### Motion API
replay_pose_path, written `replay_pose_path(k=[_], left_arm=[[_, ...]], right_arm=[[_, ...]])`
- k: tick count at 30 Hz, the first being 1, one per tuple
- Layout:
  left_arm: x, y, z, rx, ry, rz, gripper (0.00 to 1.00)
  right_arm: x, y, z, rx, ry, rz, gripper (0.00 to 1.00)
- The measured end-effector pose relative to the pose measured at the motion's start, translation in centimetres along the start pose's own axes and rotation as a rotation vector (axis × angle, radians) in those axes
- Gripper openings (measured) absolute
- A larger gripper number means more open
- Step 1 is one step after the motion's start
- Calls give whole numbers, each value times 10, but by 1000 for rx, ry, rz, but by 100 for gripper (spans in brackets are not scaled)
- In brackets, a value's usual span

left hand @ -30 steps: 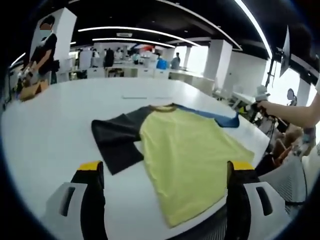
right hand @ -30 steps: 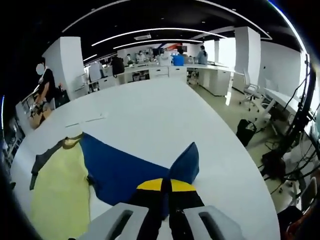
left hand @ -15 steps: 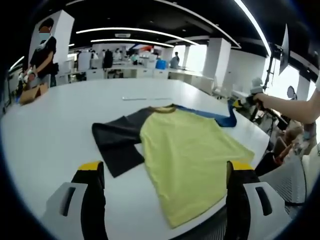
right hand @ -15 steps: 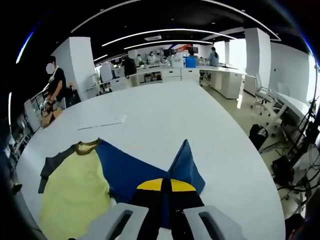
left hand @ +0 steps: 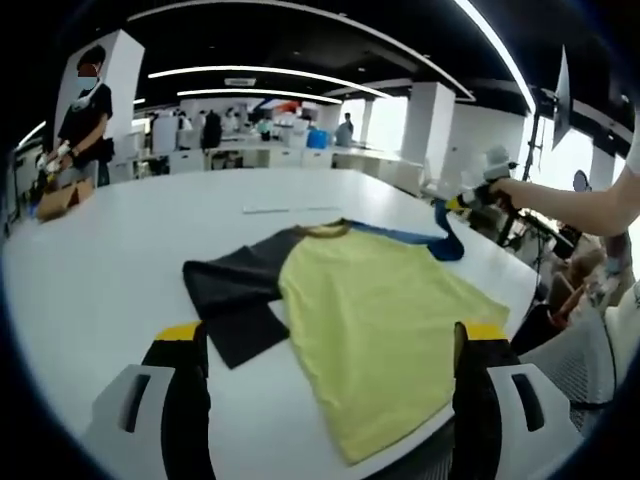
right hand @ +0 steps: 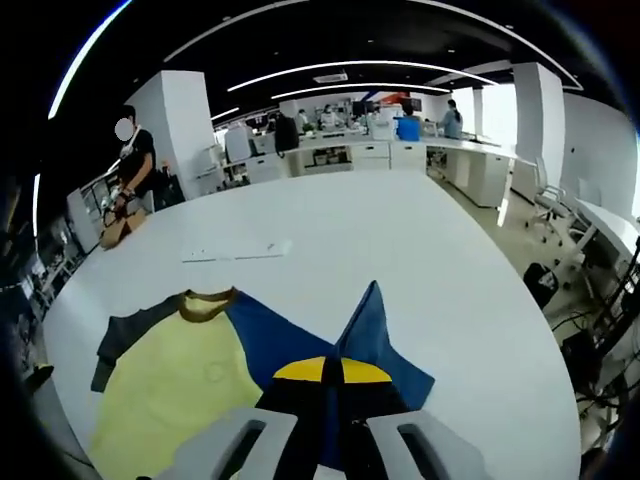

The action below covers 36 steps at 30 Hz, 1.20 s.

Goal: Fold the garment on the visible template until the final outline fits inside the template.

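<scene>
While the right claw (right hand: 330, 385) stays pinched on the blue sleeve (right hand: 375, 335), it has lifted it off the surface (left hand: 110, 240) toward the yellow shirt (left hand: 375, 325) at 9 o'clock: first fold starting. Left claw (left hand: 335, 345) spread, idle, shirt flat ahead.

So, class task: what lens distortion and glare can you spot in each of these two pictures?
Left gripper view: the white table edge bows into a curve, and the windows behind the right tool blow out white. Right gripper view: ceiling light strips bend into arcs, and the blue sleeve looms large.
</scene>
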State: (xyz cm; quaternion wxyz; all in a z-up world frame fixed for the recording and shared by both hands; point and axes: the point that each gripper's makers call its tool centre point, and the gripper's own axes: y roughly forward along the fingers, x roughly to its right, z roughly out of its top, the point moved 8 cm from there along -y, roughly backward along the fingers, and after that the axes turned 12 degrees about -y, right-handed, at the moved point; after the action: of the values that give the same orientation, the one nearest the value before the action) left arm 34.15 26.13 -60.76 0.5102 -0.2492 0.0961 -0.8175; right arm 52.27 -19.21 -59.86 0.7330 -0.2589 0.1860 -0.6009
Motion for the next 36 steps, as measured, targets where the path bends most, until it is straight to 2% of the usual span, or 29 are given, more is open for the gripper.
replay_pose_path(k=[10,29,36], left_arm=[[0,1,2,74,97,-28,99],[1,2,-1,57,133,-55,99],[2,4,-3,17,126,-73,98]], right_arm=[[-24,7,14,-2,-33,48,0],[-49,16,39,1,-79,98,0],[-65,15,48,-6,-107,122,0]])
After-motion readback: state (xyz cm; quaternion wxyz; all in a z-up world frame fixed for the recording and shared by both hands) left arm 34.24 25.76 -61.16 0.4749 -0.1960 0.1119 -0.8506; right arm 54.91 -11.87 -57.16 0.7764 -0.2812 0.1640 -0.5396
